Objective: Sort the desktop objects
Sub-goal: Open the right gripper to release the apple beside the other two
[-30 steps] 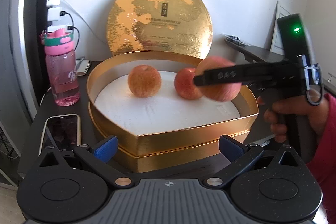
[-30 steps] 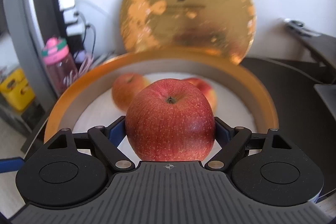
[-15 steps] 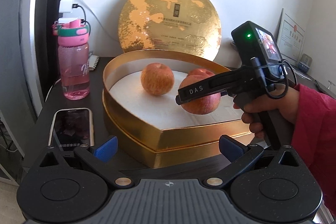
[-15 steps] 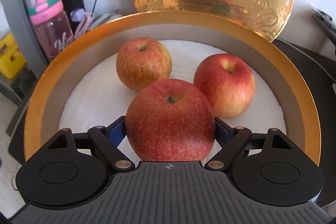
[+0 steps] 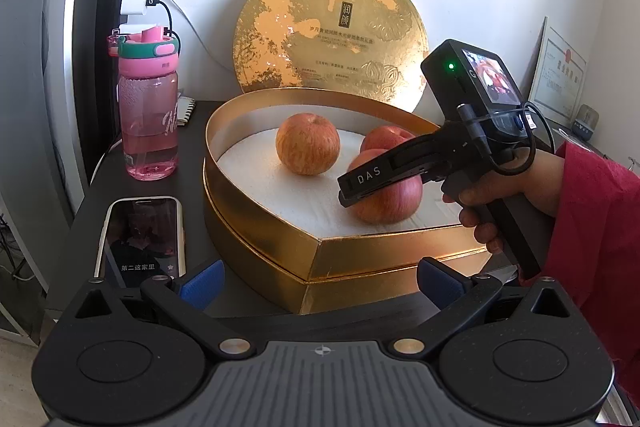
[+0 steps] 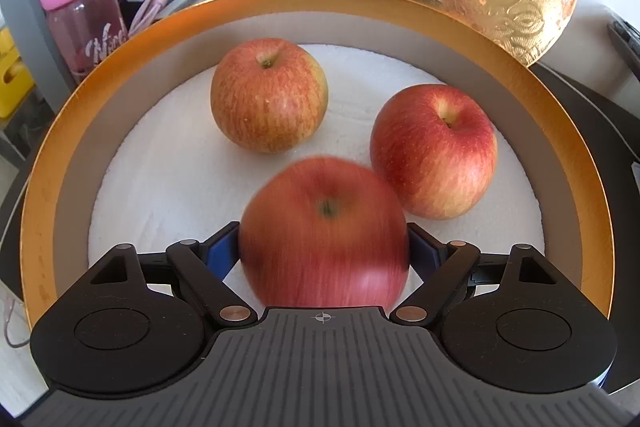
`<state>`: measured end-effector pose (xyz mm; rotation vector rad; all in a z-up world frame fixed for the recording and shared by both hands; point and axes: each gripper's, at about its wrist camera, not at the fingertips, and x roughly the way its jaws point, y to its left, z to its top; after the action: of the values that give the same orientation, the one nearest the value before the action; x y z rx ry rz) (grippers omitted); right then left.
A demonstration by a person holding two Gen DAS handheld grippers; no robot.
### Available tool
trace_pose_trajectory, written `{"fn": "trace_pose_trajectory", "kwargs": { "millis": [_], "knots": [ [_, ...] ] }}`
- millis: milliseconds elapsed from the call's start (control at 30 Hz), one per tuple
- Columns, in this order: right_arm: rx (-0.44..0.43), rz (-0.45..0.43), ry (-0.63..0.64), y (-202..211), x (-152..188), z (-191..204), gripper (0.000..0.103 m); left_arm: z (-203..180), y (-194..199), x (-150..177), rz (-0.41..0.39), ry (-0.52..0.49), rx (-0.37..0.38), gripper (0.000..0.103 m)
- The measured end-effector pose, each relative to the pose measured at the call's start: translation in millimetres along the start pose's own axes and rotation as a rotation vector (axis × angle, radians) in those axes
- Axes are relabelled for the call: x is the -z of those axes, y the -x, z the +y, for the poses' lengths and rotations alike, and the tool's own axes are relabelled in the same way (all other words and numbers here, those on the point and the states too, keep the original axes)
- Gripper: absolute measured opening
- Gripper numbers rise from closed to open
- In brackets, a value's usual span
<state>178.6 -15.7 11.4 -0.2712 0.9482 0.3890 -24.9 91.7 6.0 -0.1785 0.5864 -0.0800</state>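
**Third apple going down in the gold box**

Your left gripper [image 5: 318, 277] is hanging back at the near edge of the gold box [image 5: 360, 251], fingers spread wide and carrying nothing. Further right, your right gripper [image 6: 324, 251] is sitting inside the box with the blurred apple [image 6: 324, 239] between its blue pads [image 6: 222, 253] (whether they are gripping or letting go, you cannot tell). It is lying stem-up, just beside the red apple [image 6: 434, 151], low over the white liner [image 6: 168, 171], so the right hand is far nearer.
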Motion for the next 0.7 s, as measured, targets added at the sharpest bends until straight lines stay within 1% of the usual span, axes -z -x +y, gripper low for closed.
{"fn": "trace_pose_trajectory", "kwargs": {
  "millis": [67, 100, 233, 333, 400, 500, 700],
  "knots": [
    [0.006, -0.018, -0.011, 2.9, 0.2, -1.4, 0.091, -1.1, 0.7, 0.4, 0.001, -0.004, -0.005, 0.103],
    [0.004, -0.026, -0.011, 4.9, 0.4, -1.6, 0.094, -1.5, 1.0, 0.5, 0.002, -0.005, -0.006, 0.103],
    [0.007, -0.061, -0.015, 14.7, 3.0, -0.3, 0.094, -2.7, 1.4, 1.0, 0.004, -0.008, -0.011, 0.103],
    [0.001, -0.114, -0.05, 28.5, 7.8, -3.9, 0.095, -4.9, 2.3, 1.2, 0.004, -0.015, -0.015, 0.103],
    [-0.007, -0.151, -0.084, 39.4, 11.3, -7.5, 0.098, -6.4, 2.8, 1.4, 0.005, -0.019, -0.018, 0.103],
    [-0.033, -0.187, -0.128, 55.5, 17.8, -12.6, 0.098, -9.1, 3.7, 1.1, 0.005, -0.027, -0.02, 0.103],
    [-0.085, -0.205, -0.187, 82.8, 36.3, -18.9, 0.099, -17.3, 3.6, 1.3, 0.01, -0.048, -0.021, 0.103]
  ]
}}
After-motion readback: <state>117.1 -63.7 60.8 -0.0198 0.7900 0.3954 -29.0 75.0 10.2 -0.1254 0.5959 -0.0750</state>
